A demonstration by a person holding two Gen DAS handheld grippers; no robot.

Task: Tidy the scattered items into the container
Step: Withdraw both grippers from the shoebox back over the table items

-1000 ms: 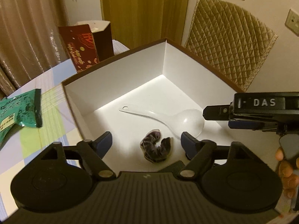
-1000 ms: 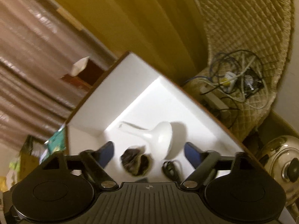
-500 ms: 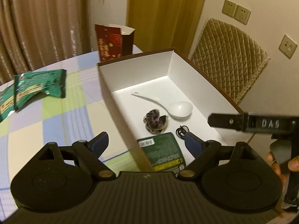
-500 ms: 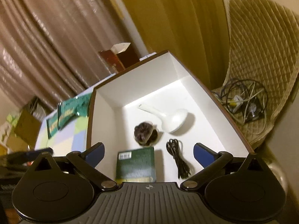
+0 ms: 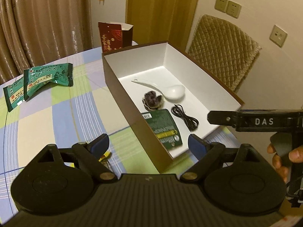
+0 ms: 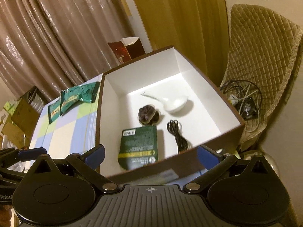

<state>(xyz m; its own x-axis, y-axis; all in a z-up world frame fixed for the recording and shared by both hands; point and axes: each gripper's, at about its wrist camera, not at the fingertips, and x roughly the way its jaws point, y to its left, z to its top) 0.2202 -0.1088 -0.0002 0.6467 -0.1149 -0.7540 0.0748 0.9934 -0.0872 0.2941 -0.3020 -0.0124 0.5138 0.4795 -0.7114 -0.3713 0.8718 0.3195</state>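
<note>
left gripper (image 5: 148,144): we see its jaws spread, nothing between them; they have just been opening; it hangs over the near end of the box, one finger over the table, the other over the box's near corner
right gripper (image 6: 150,154): jaws spread wide and empty, just been opening; it sits above the box's near wall; in the left view we see its finger (image 5: 222,118) at 3 o'clock, with a hand (image 5: 280,160) on the handle
box (image 5: 121,96): brown outside, white inside, open on the table (image 5: 56,117)
spoon (image 5: 170,90): white, in the box toward 12 o'clock
dark bundle (image 5: 152,100): touching the spoon's handle, at its 7 o'clock
cable (image 5: 184,118): black, coiled, at 5 o'clock from the bundle
green card (image 5: 163,129): flat in the box, at 6 o'clock from the bundle, just beside the cable
packets (image 5: 39,83): 2 green ones on the table, well apart from the box at its 9 o'clock
red carton (image 5: 113,36): upright behind the box at 12 o'clock
chair (image 5: 221,51): quilted, at 2 o'clock from the box
</note>
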